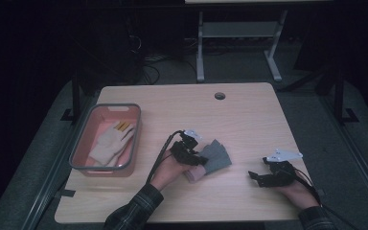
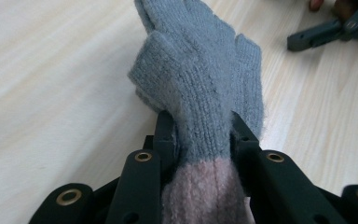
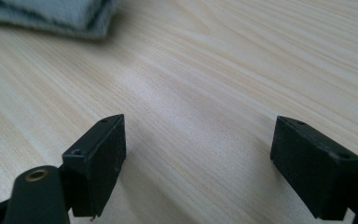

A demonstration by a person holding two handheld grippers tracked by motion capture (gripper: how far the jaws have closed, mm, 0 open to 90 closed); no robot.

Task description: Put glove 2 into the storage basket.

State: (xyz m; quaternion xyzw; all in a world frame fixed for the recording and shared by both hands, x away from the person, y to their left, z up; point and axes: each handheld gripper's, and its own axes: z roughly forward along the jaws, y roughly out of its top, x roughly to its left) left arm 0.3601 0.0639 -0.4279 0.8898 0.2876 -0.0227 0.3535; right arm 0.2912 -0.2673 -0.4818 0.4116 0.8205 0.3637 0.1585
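Observation:
A grey knitted glove (image 1: pixel 217 155) with a pink cuff lies near the middle of the wooden table (image 1: pixel 249 115). My left gripper (image 1: pixel 199 160) is shut on it just above the cuff; in the left gripper view the grey glove (image 2: pixel 200 74) is pinched between the two black jaws, and the left gripper (image 2: pixel 200 133) holds it down on the wood. My right gripper (image 1: pixel 254 176) rests open at the front right of the table, apart from the glove. In the right gripper view the right gripper (image 3: pixel 198 154) has bare wood between its jaws, and the glove's edge (image 3: pixel 56 16) lies at top left.
A pink bin with a grey rim (image 1: pixel 81 143) stands at the table's left and holds pale gloves (image 1: pixel 110 141). A round cable hole (image 1: pixel 220 96) sits near the far edge. A white desk frame (image 1: pixel 239 33) stands beyond the table.

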